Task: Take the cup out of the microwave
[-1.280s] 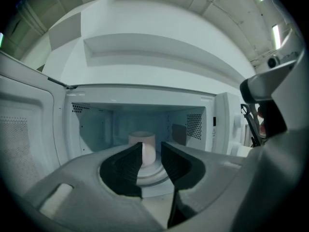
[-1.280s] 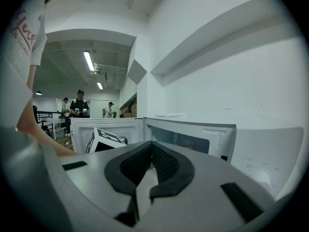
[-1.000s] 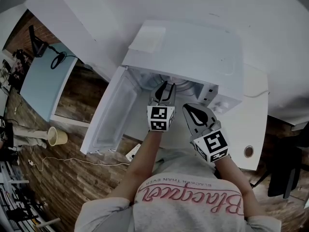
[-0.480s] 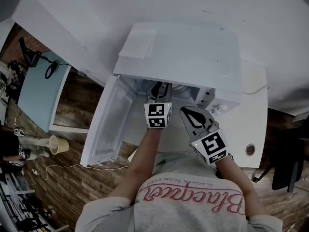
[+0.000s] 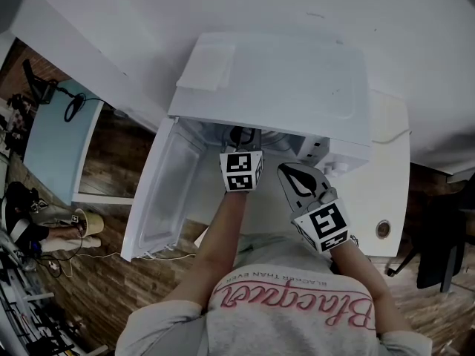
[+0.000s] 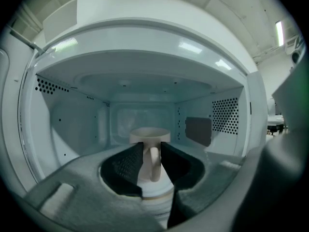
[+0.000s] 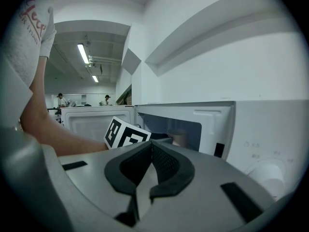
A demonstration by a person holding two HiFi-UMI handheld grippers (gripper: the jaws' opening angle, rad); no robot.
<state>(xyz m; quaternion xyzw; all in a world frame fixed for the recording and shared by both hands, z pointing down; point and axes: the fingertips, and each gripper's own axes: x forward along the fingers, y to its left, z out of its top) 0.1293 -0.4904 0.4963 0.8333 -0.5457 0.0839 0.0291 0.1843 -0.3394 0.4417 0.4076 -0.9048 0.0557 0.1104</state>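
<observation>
Straddling the handle of the cup (image 6: 150, 134), the left gripper (image 6: 151, 146) is seen with its jaws a narrow way apart, one dark pad on either side of that handle. A thin gap is made out at the left pad; contact on the right side cannot be judged. The cup is found upright inside the microwave (image 5: 297, 80), on the cavity floor near the middle, handle turned toward the opening. The perforated side walls are lit pale around it. The door (image 5: 167, 188) is swung wide open to the left.

Over to the right gripper (image 7: 151, 144): its jaws are pressed together and nothing is held between them. It is kept outside the cavity, just in front of the control panel (image 7: 263, 175), beside the left gripper's marker cube (image 7: 126, 133). The oven is set on a white table (image 5: 386, 176).
</observation>
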